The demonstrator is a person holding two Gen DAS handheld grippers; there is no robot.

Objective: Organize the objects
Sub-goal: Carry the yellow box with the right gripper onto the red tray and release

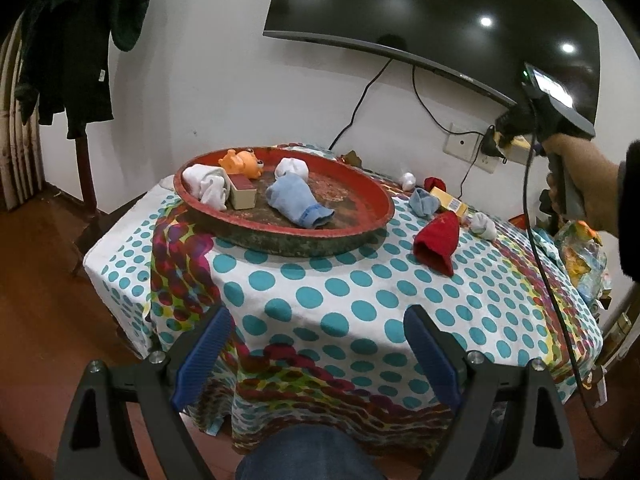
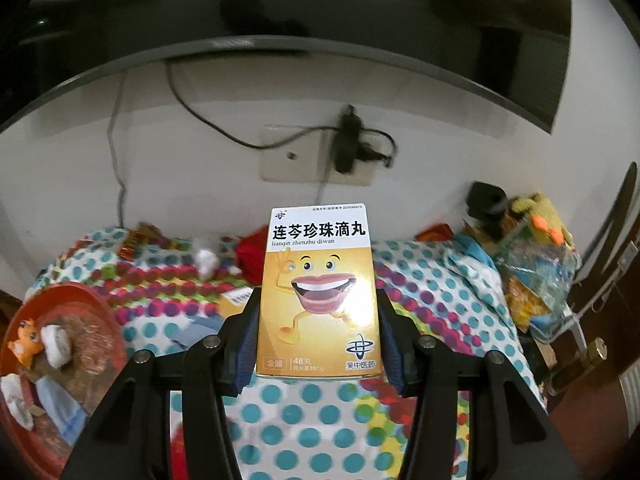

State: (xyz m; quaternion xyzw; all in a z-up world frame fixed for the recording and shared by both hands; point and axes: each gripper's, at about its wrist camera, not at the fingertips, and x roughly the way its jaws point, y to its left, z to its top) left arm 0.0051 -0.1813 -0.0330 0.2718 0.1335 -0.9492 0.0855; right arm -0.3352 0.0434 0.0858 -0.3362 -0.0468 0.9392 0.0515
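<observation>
My right gripper (image 2: pixel 318 292) is shut on an upright yellow medicine box (image 2: pixel 318 280) with a cartoon mouth, lifted above the dotted tablecloth (image 2: pixel 304 412). In the left wrist view a hand (image 1: pixel 576 184) holds that gripper high at the right, and only a corner of the box (image 1: pixel 520 144) shows. My left gripper (image 1: pixel 318 316) hangs open and empty over the table's near edge. The round red tray (image 1: pixel 280 240) holds an orange toy (image 1: pixel 242 162), a white sock (image 1: pixel 208 186), a small box (image 1: pixel 242 194), a white sock ball (image 1: pixel 292 168) and a blue sock (image 1: pixel 296 200).
Right of the tray lie a red sock (image 1: pixel 436 240), a blue sock (image 1: pixel 424 204), another yellow box (image 1: pixel 450 202) and white sock balls (image 1: pixel 484 226). A plastic bag of snacks (image 1: pixel 584 256) sits at the right edge. A TV (image 1: pixel 432 12) and socket cables hang on the wall.
</observation>
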